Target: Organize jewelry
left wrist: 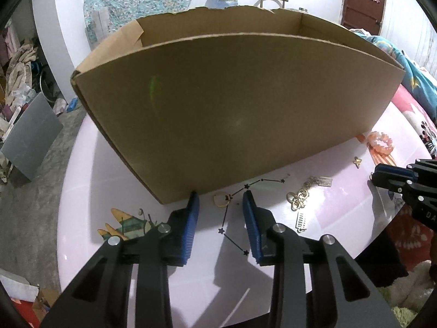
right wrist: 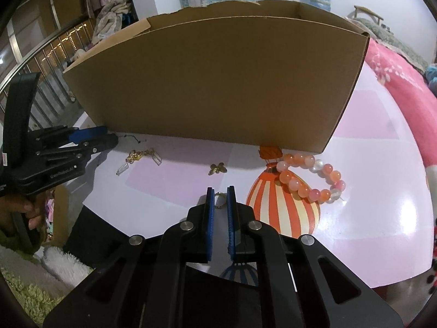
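Pale, print-covered bench (right wrist: 355, 125) carries the work. Left gripper (left wrist: 221, 199) fingers stand apart, straddling a gold ring (left wrist: 220, 200) without touching it. Right gripper (right wrist: 220, 196) fingers are nearly together, pinching a small gold ring (right wrist: 219, 199). Beyond lie a chain charm (left wrist: 299, 198), butterfly piece (right wrist: 217, 168) and bead bracelet (right wrist: 311, 177), all outside the cardboard box (right wrist: 218, 82). Judged mostly unfinished.

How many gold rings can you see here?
2. The first gold ring lies on the table between the left gripper's open jaws; the second gold ring is pinched in the right gripper's jaws. The cardboard box may hide more.
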A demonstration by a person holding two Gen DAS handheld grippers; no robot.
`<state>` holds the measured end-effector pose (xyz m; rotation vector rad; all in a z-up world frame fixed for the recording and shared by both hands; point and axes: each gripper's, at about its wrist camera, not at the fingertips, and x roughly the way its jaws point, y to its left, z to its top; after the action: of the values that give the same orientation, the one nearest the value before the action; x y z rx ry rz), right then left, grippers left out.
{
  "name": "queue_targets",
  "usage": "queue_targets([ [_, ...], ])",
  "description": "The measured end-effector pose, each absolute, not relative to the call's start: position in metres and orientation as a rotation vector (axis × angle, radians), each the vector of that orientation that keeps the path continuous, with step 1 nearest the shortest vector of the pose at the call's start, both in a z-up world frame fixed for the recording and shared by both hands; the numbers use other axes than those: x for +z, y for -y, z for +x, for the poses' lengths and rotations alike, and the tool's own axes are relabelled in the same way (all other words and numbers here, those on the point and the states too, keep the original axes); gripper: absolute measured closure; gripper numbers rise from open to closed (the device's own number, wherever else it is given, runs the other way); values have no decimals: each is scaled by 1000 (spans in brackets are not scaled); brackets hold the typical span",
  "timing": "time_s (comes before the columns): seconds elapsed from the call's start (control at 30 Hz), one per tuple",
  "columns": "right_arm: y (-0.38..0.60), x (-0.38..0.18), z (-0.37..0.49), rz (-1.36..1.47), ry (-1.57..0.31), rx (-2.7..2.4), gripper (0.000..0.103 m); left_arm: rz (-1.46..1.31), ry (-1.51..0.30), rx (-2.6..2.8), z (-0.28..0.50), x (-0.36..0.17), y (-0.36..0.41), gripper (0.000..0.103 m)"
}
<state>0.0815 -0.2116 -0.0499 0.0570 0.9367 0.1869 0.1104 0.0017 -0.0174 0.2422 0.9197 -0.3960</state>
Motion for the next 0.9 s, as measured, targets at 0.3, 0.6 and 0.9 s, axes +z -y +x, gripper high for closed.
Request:
queue_targets([
  [0.3, 215, -48, 78, 54, -939, 186, 96, 237, -940, -388, 114, -15, 4, 88],
  [0.6, 210, -50, 83, 61, -939, 188, 97, 246, -935, -388, 112, -12, 12, 93],
  [0.9, 214, -45, 80, 83, -930, 216, 98, 244, -941, -388, 109, -9, 9, 93],
])
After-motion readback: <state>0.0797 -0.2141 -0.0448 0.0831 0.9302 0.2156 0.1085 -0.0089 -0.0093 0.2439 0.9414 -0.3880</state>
